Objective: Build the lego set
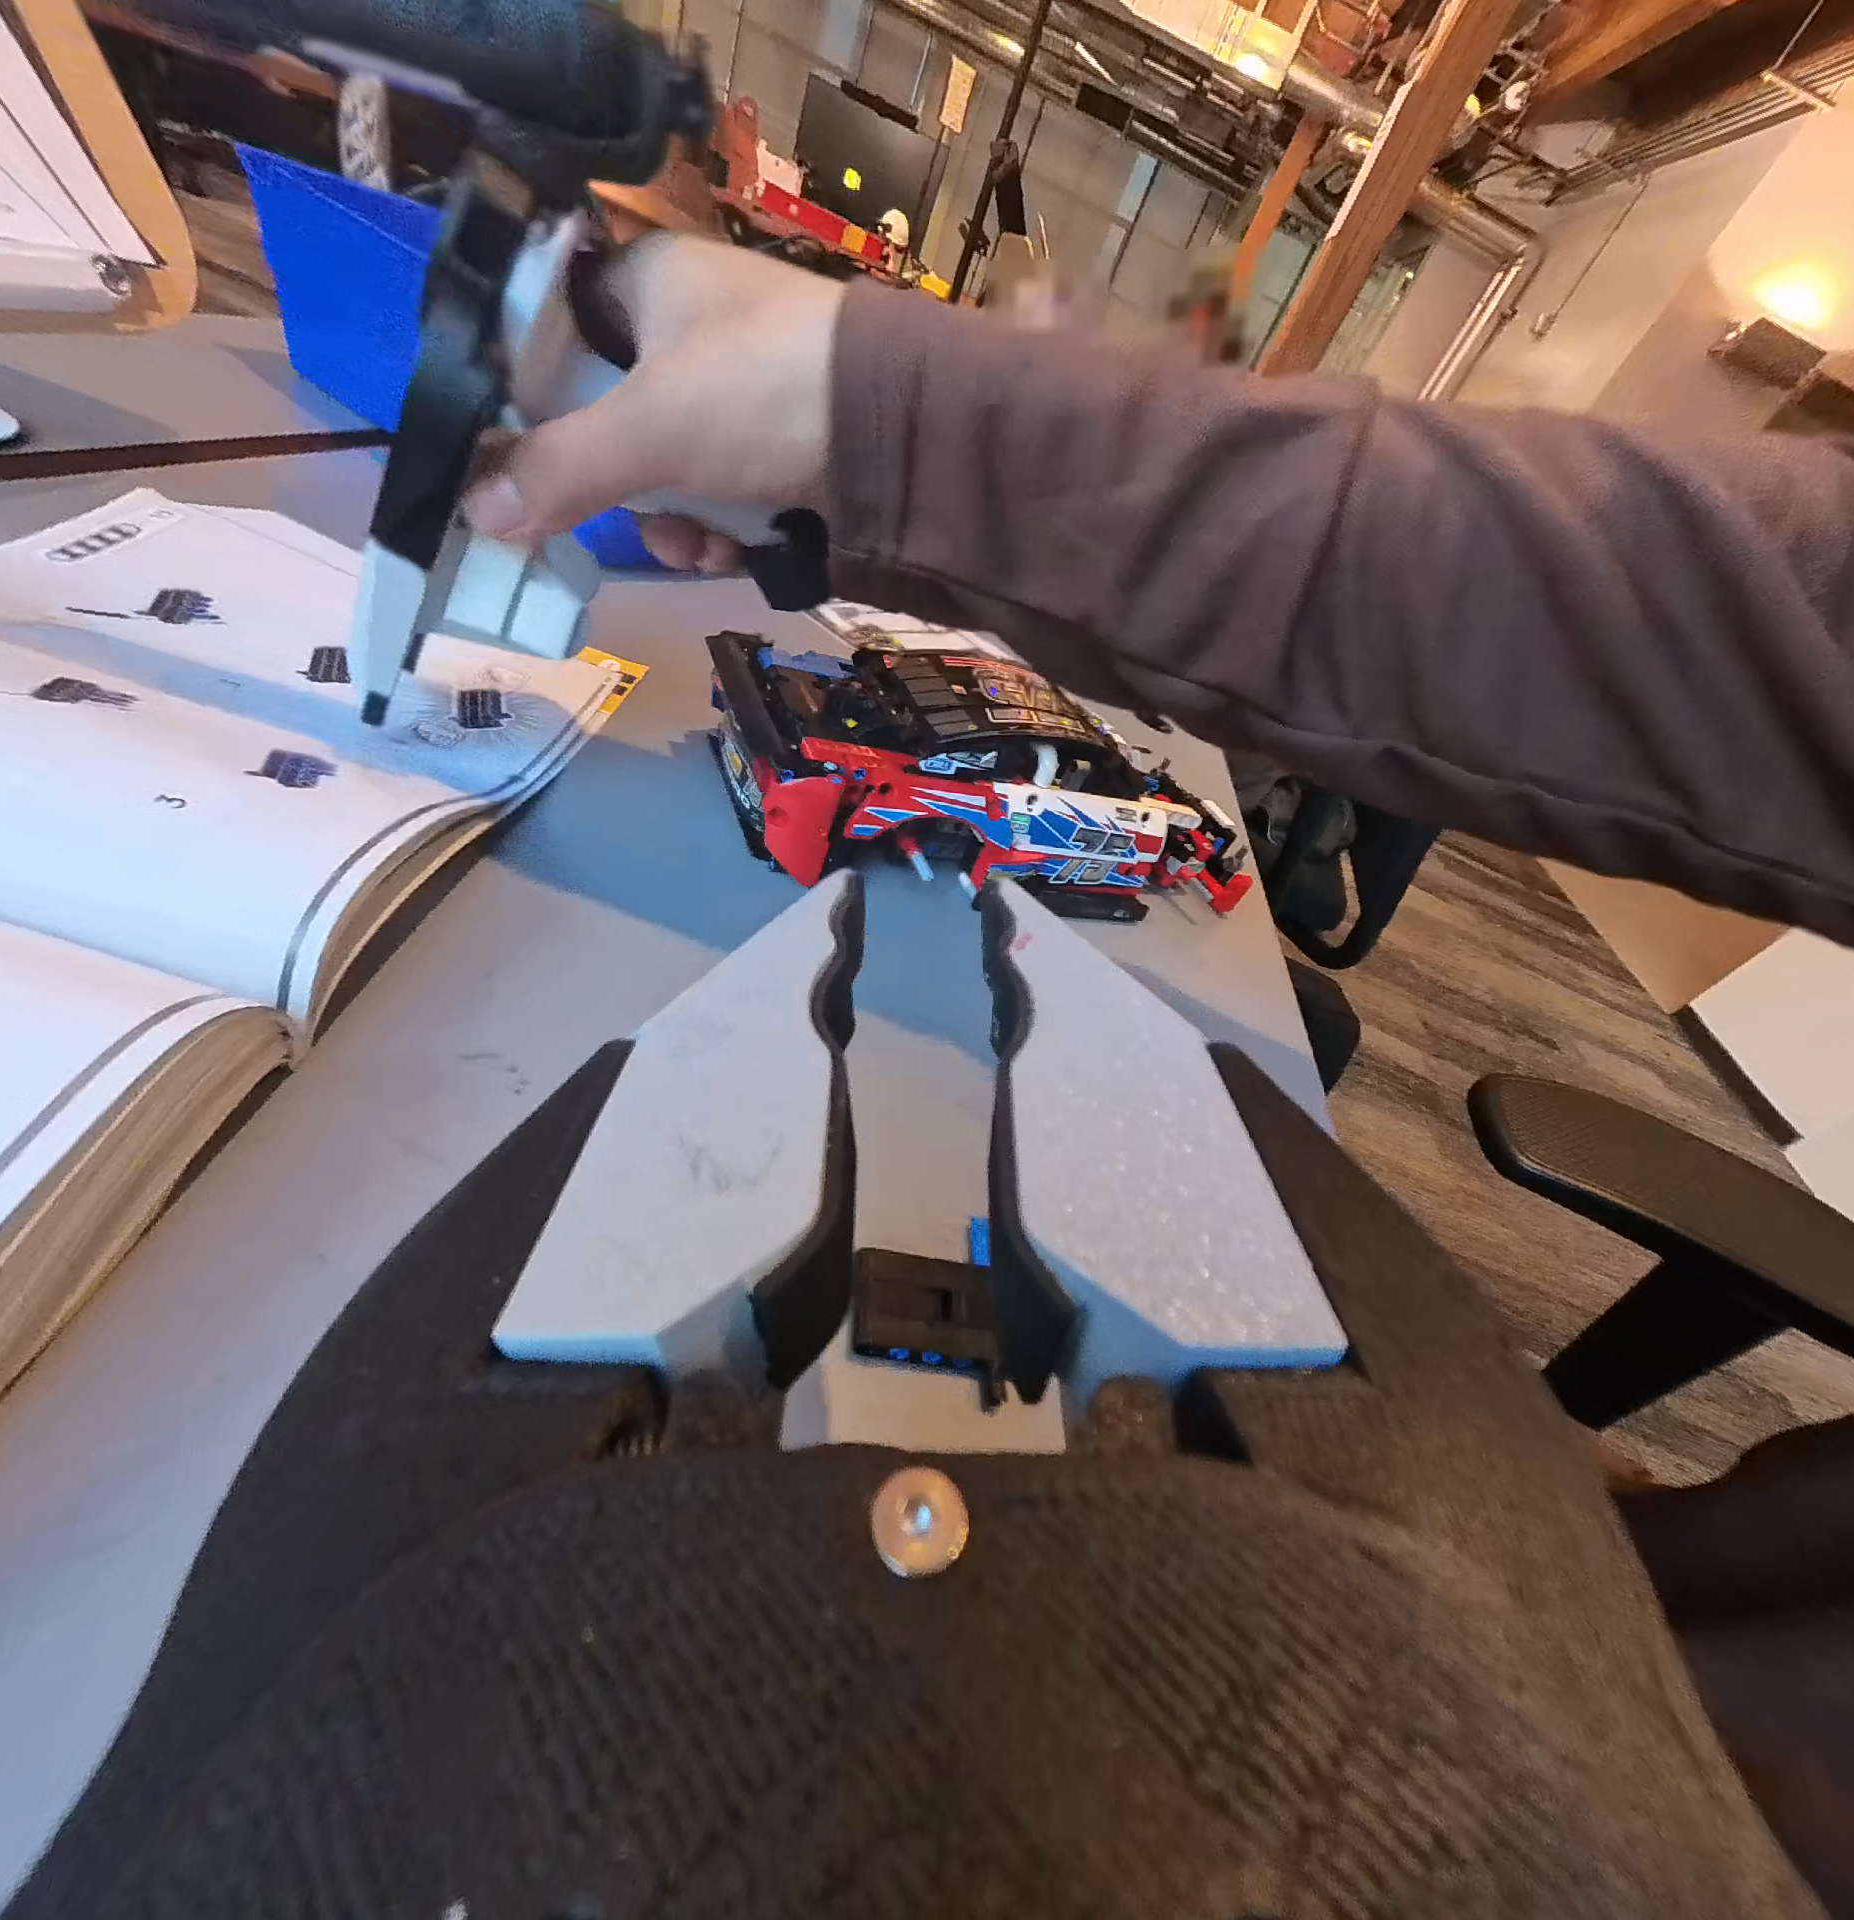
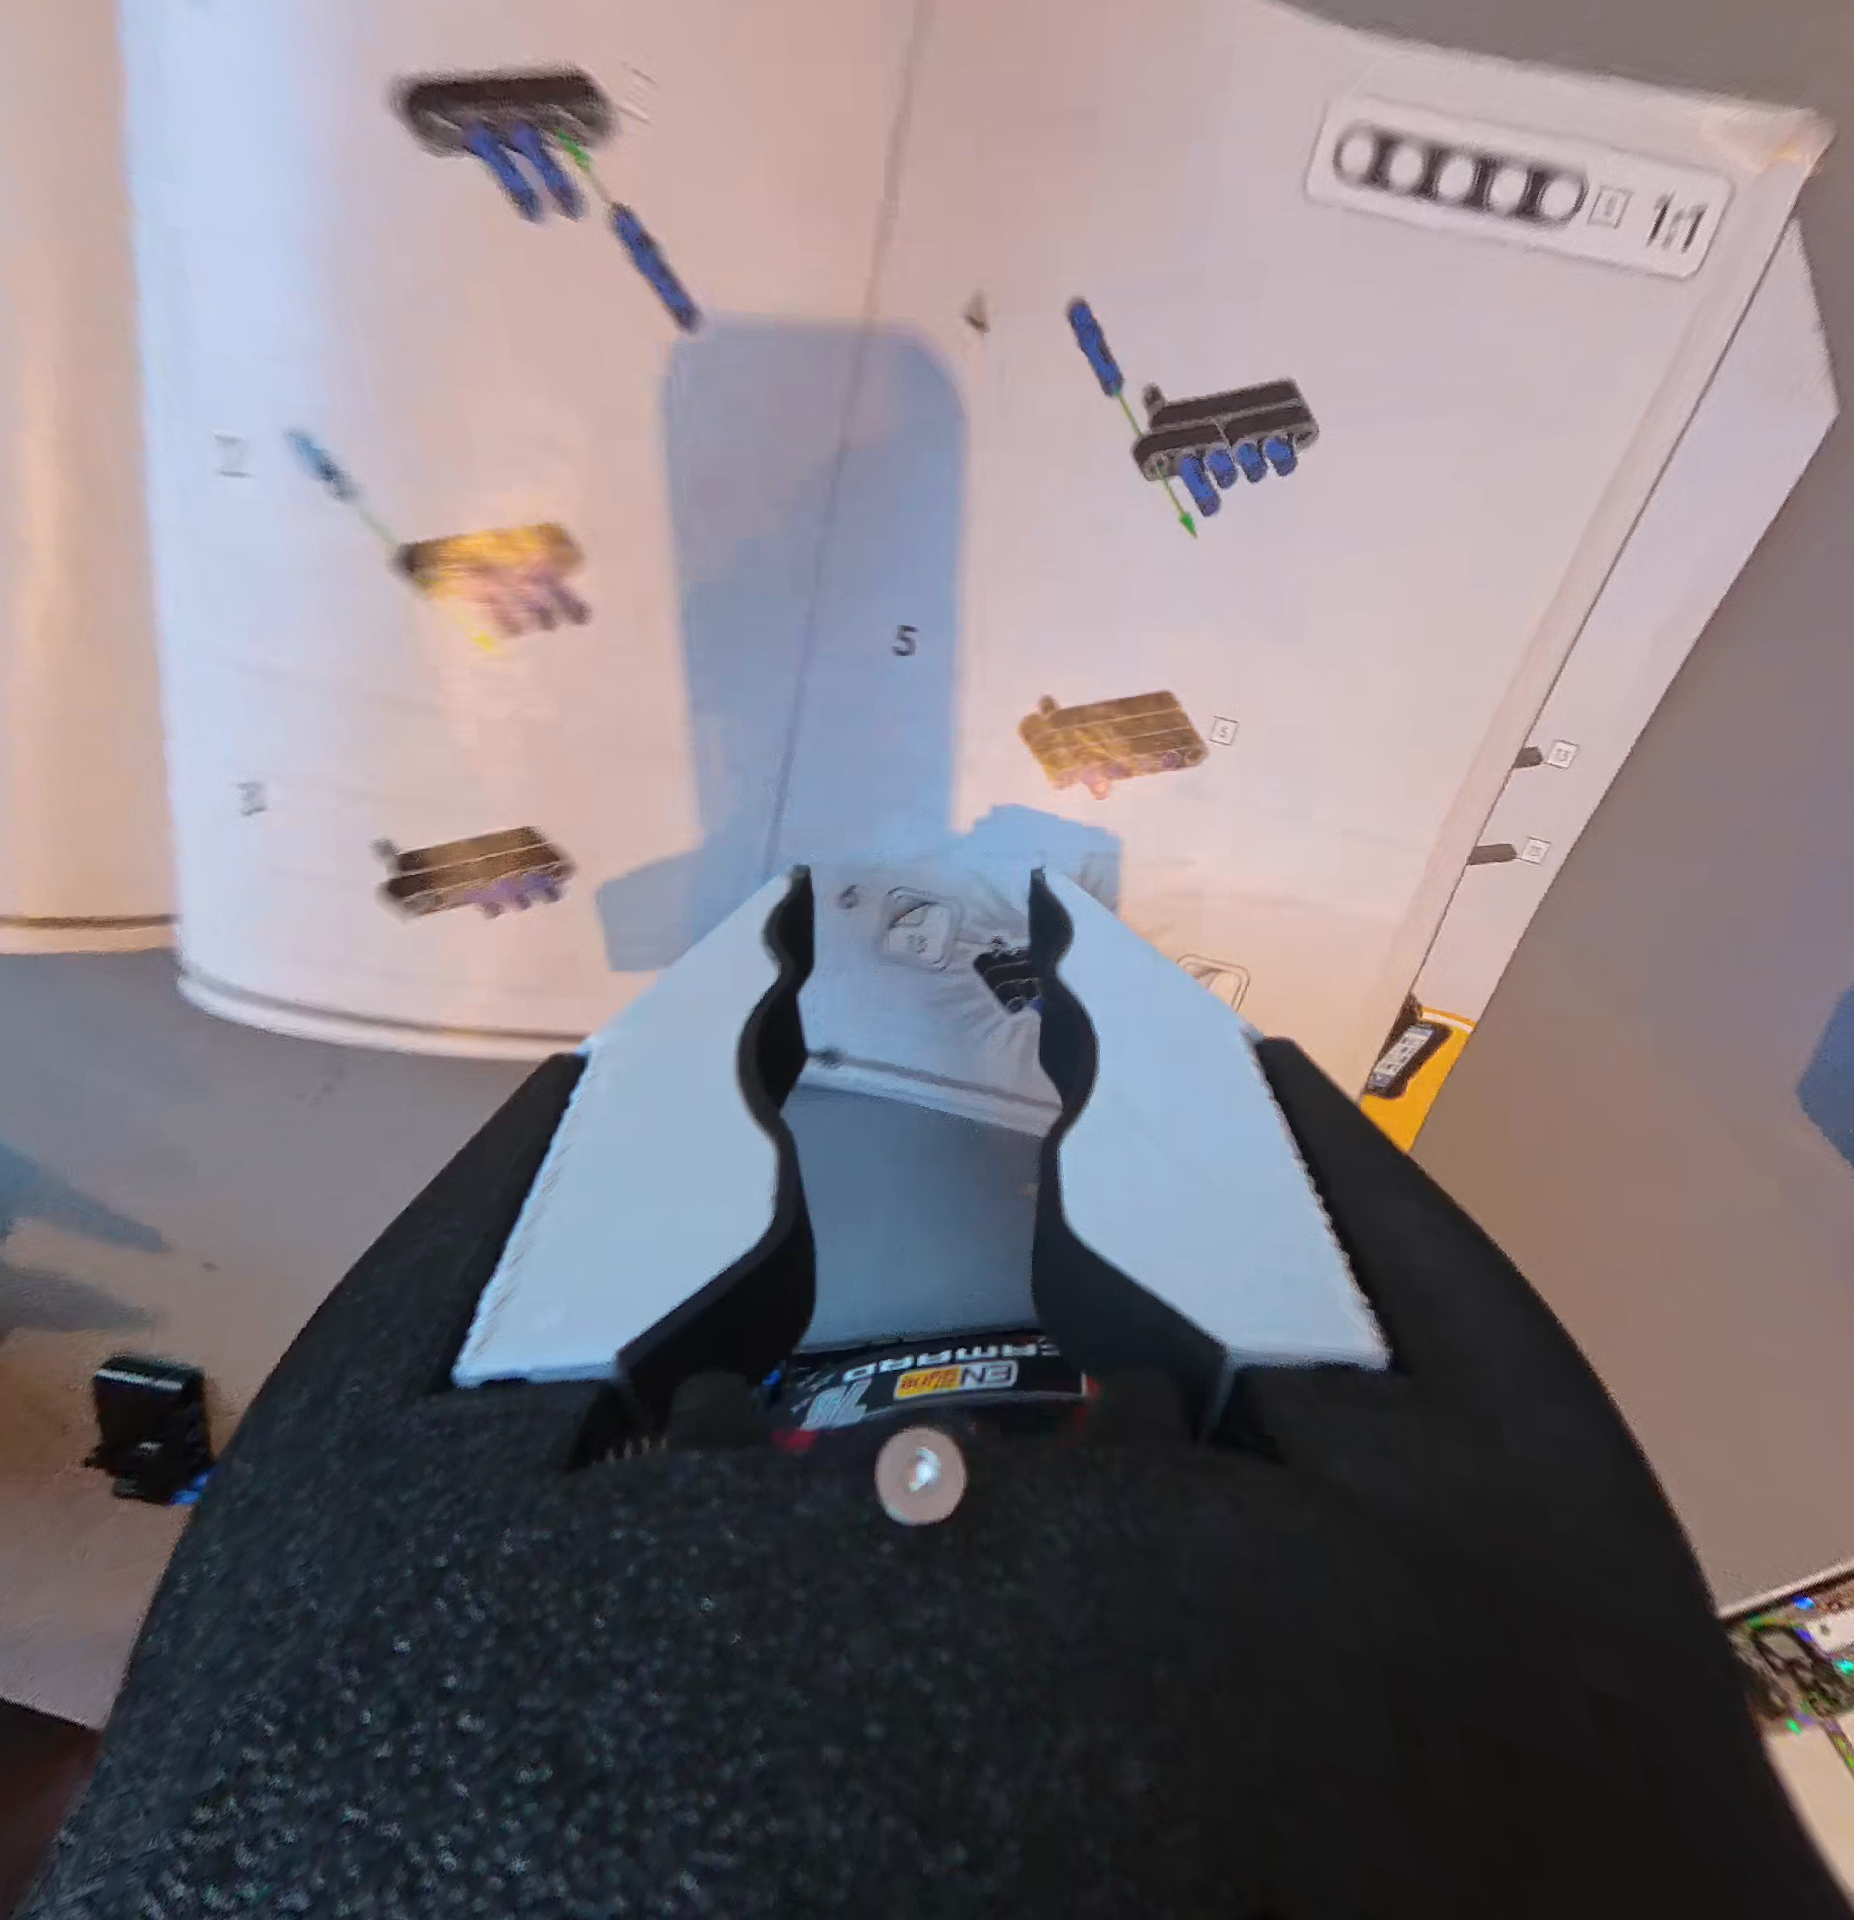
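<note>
A red, white and blue lego car (image 1: 975, 800) stands on the grey table (image 1: 435, 1091), just beyond my left gripper (image 1: 918, 894), which is open and empty. A small black lego piece with blue pins (image 1: 923, 1309) lies on the table below the gap between its fingers. It also shows in the right wrist view (image 2: 149, 1429), at the lower left. My right gripper (image 2: 918, 894) is open and empty, tips down close over the open instruction book (image 2: 1006, 520). In the left wrist view the right gripper (image 1: 388, 707) hangs over the book's right page (image 1: 227, 779).
A blue bin (image 1: 341, 281) stands behind the book. A black chair (image 1: 1681, 1195) stands off the table's right edge. A sleeved arm (image 1: 1318, 582) reaches across above the car. A shiny sticker sheet (image 2: 1816, 1662) lies at the lower right.
</note>
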Motion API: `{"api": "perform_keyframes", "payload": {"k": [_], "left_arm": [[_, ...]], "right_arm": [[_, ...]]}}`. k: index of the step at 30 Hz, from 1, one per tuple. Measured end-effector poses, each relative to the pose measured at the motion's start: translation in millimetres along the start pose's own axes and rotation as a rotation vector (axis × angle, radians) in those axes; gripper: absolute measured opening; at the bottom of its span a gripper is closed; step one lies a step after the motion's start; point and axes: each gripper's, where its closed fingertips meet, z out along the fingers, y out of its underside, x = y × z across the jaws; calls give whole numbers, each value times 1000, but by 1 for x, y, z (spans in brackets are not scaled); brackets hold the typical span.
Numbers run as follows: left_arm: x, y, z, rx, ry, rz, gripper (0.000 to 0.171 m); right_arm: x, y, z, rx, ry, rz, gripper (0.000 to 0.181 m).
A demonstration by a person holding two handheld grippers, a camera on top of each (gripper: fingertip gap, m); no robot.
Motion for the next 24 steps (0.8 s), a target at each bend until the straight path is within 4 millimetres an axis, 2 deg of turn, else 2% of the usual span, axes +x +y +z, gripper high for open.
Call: {"api": "perform_keyframes", "payload": {"k": [2, 4, 7, 9, 11, 13, 14, 16, 18, 20, 22, 24], "left_arm": [[-3, -4, -3, 14, -7, -6, 20], [-4, -9, -6, 31, -13, -10, 20], [-4, -12, -9, 42, -19, -2, 20], [-4, -11, -8, 37, -29, 13, 20], [-2, -8, -6, 22, -30, 31, 20], [1, -5, -4, 6, -31, 63, 21], [3, -3, -3, -4, -32, 90, 21], [8, 2, 0, -24, -34, 159, 21], [15, 8, -1, -49, -34, 202, 21], [32, 3, -11, -33, -20, 200, 24], [60, -7, -30, 3, 8, 215, 25], [82, -16, -60, 15, -15, 262, 28]], "right_arm": [[-15, -3, -25, 113, -30, -36, 45], [-37, 4, -65, 255, -79, -92, 50], [-54, 43, -140, 451, -72, -148, 51], [-43, 81, -193, 575, 9, -137, 55], [-21, 124, -243, 715, 90, -69, 57], [2, 170, -282, 864, 130, 44, 60], [17, 195, -292, 916, 154, 105, 60], [47, 247, -294, 957, 197, 234, 61], [71, 294, -271, 907, 191, 346, 65], [90, 334, -242, 834, 182, 431, 70], [94, 358, -221, 814, 154, 475, 71], [87, 364, -211, 876, 125, 468, 68]]}}
